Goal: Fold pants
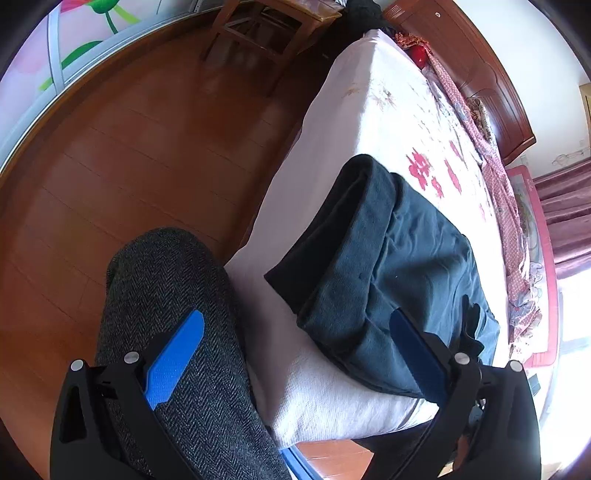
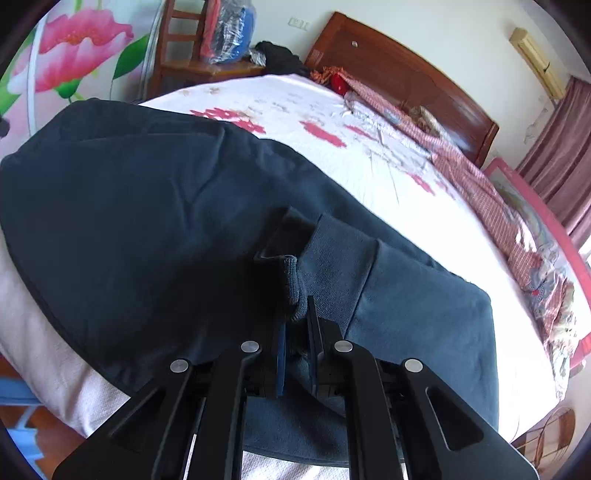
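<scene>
In the right wrist view the right gripper [image 2: 297,317] has its jaws clenched on a ribbed hem of the pants [image 2: 155,229]; the pinched fold bunches up between the blue pads, and how many layers are caught cannot be told. The dark blue pants lie partly folded on the near corner of the bed [image 2: 369,162], their left end running out of the picture.

In the left wrist view the left gripper [image 1: 295,354] hangs with jaws released and wide apart, holding nothing. Its left finger [image 1: 173,360] stands over the person's grey trouser leg [image 1: 173,280], its right finger over the pants [image 1: 406,251]. Whether that finger touches the cloth is unclear. Beyond, the flowered sheet stretches to a wooden headboard [image 1: 476,62], with crumpled red bedding [image 1: 506,206] along the far edge. A wooden chair [image 1: 266,29] stands on the floor [image 1: 122,155], cut off at the top.
</scene>
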The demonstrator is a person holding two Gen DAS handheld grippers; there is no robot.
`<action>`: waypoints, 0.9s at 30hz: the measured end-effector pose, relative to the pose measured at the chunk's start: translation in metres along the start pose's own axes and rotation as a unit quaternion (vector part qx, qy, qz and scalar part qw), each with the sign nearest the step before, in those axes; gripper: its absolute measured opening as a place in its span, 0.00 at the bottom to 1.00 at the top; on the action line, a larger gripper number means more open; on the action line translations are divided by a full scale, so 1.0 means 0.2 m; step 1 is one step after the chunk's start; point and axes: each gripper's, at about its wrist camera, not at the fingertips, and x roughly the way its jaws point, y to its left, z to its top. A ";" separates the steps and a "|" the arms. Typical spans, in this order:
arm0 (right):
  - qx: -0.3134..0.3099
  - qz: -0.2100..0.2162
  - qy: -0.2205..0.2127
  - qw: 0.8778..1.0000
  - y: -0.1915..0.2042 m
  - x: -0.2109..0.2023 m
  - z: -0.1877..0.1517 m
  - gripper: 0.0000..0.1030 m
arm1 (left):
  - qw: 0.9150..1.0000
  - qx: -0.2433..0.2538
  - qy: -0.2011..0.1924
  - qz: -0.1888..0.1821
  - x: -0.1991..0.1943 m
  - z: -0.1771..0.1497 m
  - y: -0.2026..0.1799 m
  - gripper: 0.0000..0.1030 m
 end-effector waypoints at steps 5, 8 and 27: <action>-0.058 -0.021 0.005 0.998 0.07 0.03 -0.03 0.18 | 1.000 -0.001 0.022 0.004 0.05 -0.06 -0.04 0.98; -0.053 -0.015 0.011 0.998 0.07 0.02 -0.03 0.21 | 0.999 -0.026 0.031 -0.010 0.07 -0.09 -0.05 0.98; -0.056 -0.001 0.020 0.998 0.04 0.04 0.00 0.21 | 0.995 -0.074 -0.034 -0.058 0.23 -0.04 -0.01 0.59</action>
